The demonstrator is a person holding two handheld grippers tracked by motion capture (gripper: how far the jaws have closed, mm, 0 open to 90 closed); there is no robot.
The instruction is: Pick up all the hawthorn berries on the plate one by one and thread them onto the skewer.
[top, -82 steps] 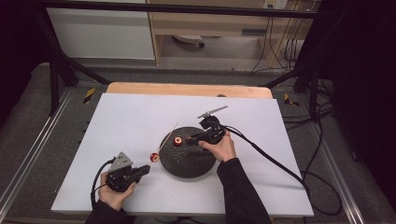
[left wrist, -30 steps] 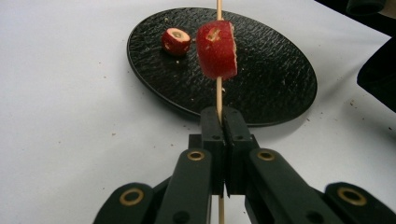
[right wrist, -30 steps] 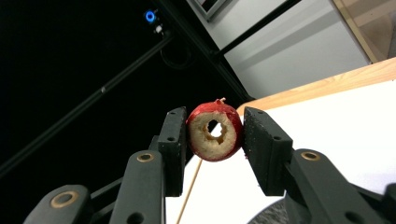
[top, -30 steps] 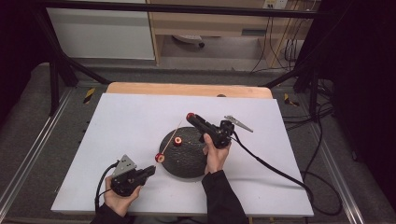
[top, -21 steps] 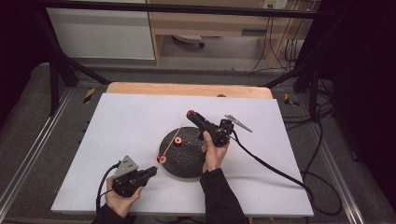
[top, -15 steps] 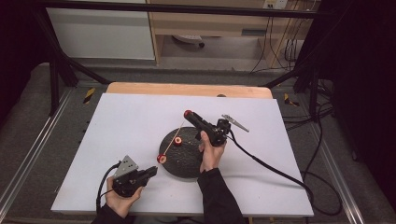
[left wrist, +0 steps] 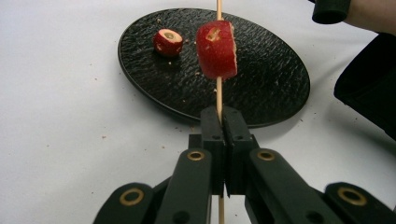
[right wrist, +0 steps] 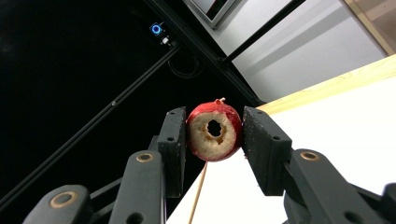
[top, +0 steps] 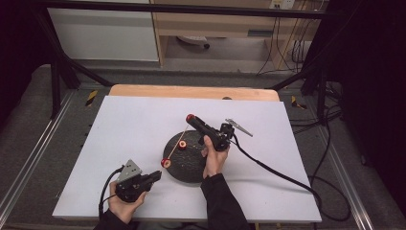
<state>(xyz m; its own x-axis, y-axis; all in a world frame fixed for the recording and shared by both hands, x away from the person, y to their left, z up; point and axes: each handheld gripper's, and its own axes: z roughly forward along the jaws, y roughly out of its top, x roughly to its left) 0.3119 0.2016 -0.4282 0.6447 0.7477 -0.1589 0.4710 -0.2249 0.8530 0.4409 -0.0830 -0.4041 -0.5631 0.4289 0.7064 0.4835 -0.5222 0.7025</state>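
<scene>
three red fruit slices are in play. the left gripper (top: 155, 175), low near the front edge of the white table (top: 119, 124), has its jaws clamped flat on the near end of a thin wooden skewer (left wrist: 218, 95). one slice (left wrist: 216, 49) is already threaded on the stick, a little way beyond the jaws. a second slice (left wrist: 168, 41) lies loose on the black plate (left wrist: 271, 74).

the right gripper (top: 191, 119) grips the third slice (right wrist: 214, 132) by its sides, held above the far side of the plate at the far end of the skewer.

governing relation: the skewer's long axis runs from the left gripper up and away across the plate toward the right gripper, so the held slice sits at the stick's far tip. judged next move is to bring the slice's centre hole in line with that axis and push it down the stick toward the left gripper. the right hand is the nearer and the working one; the left acts as anchor.

view differences: the right gripper view shows the hole through the held slice and the stick passing just beneath it; whether the tip has entered cannot be told. the left gripper view shows the threaded slice and the clamp on the stick. the high view gives the overall line of the skewer.
</scene>
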